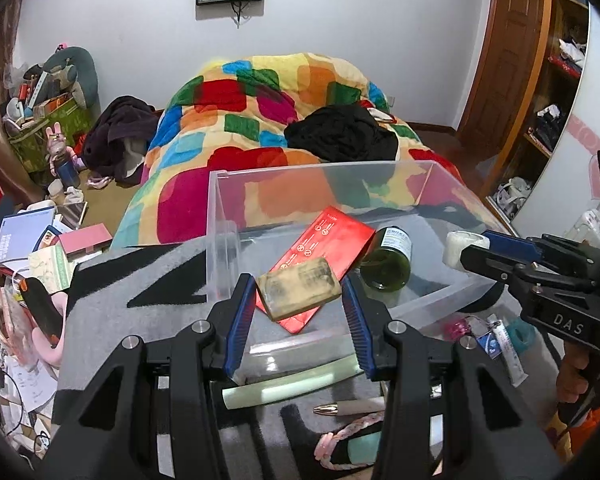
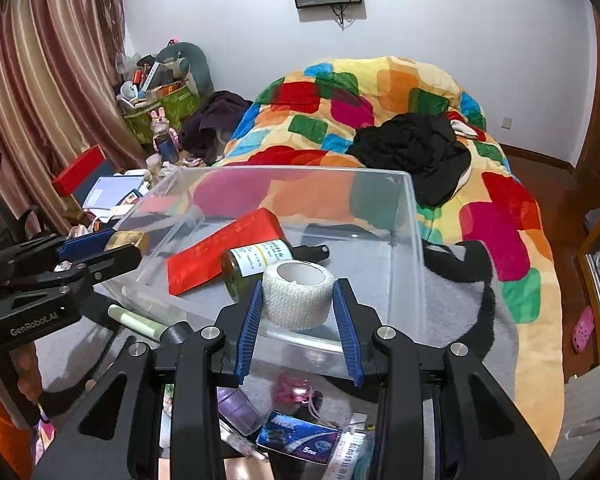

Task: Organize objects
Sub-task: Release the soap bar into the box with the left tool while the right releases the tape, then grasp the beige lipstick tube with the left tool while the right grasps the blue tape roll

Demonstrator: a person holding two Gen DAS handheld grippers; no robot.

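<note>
Blue-padded left gripper [image 1: 299, 300] clamping a tan block [image 1: 298, 288] at partial width; right gripper [image 2: 298, 304] likewise pinching a white tape roll [image 2: 297, 294]. Both hanging over the near wall of the clear bin [image 2: 416, 216]. Carrying each further above the bin floor, beside the red packet [image 2: 228, 248] and green bottle [image 2: 252, 266], then lowering before releasing.

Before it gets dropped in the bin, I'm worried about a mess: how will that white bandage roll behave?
The white bandage roll, clamped between the right gripper jaws, looks soft and light, so it probably squashes slightly. It will likely land quietly in the clear bin. Being round, it may roll toward the green bottle.
</note>
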